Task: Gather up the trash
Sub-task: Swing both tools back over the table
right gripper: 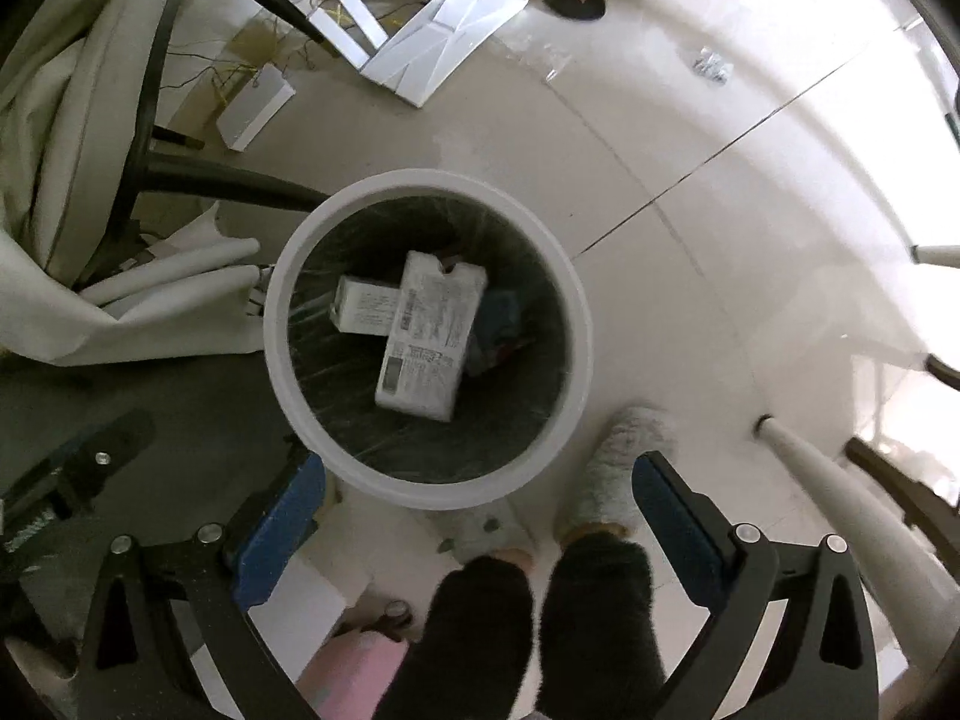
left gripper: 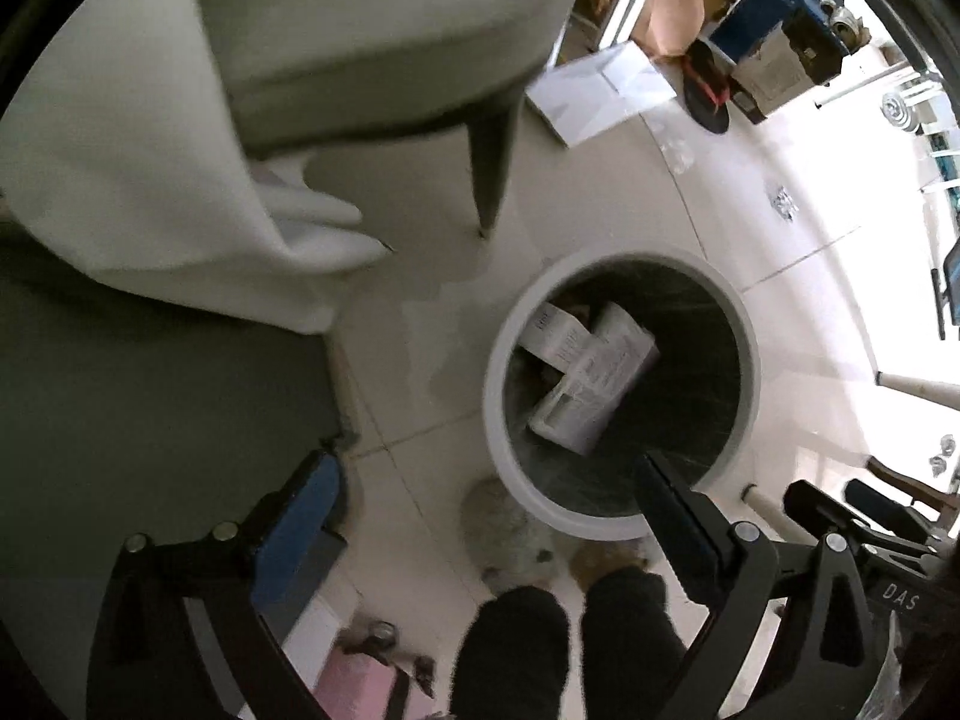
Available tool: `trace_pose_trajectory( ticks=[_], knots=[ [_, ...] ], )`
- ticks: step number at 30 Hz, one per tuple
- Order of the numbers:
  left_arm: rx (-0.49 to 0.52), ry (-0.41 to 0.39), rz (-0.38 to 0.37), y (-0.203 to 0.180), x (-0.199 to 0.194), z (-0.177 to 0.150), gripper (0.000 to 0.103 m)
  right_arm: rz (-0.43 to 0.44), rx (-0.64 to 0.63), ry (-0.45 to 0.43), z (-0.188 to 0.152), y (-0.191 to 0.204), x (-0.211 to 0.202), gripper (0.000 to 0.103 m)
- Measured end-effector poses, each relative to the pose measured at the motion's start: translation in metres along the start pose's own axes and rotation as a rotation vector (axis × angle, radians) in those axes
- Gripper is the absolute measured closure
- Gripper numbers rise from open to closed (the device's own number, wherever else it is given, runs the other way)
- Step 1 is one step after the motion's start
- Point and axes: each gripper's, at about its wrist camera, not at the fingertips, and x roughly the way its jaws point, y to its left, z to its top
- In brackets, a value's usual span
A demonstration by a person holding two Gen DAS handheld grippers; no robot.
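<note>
With both grippers (left gripper: 480, 516) (right gripper: 474, 516) spread wide and empty over the bin (right gripper: 288, 276), we judge the cartons (right gripper: 429, 336) light, stiff, best pinched across their flat faces.

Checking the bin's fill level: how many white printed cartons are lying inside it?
2. The larger carton lies near the middle of the bin; a smaller carton sits beside it, partly tucked under. Darker trash alongside may hide more.

The only lettering that could be read was "DAS", in pale capitals on a black claw frame (left gripper: 900, 597) at the lower right of the left wrist view, beside the white trash bin (left gripper: 510, 420). The white cartons (right gripper: 429, 339) inside the bin carried dense print too blurred to read.
</note>
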Motion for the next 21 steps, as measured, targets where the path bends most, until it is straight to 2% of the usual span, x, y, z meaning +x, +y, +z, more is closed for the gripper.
trace_pose_trajectory(
  ticks=[3, 8, 13, 21],
  knots=[
    [0.018, -0.017, 0.034, -0.002, -0.013, -0.004, 0.002, -0.063, -0.006, -0.014, -0.006, 0.003, -0.014, 0.000],
    [0.035, -0.023, 0.063, -0.008, -0.038, -0.014, 0.002, -0.090, -0.007, -0.036, -0.016, 0.006, -0.041, 0.000],
    [0.033, -0.039, 0.065, -0.011, -0.072, -0.024, 0.002, -0.088, -0.017, -0.061, -0.026, 0.009, -0.077, 0.000],
    [0.032, -0.058, 0.045, -0.017, -0.139, -0.042, 0.002, -0.080, -0.040, -0.129, -0.049, 0.017, -0.167, 0.000]
  ],
)
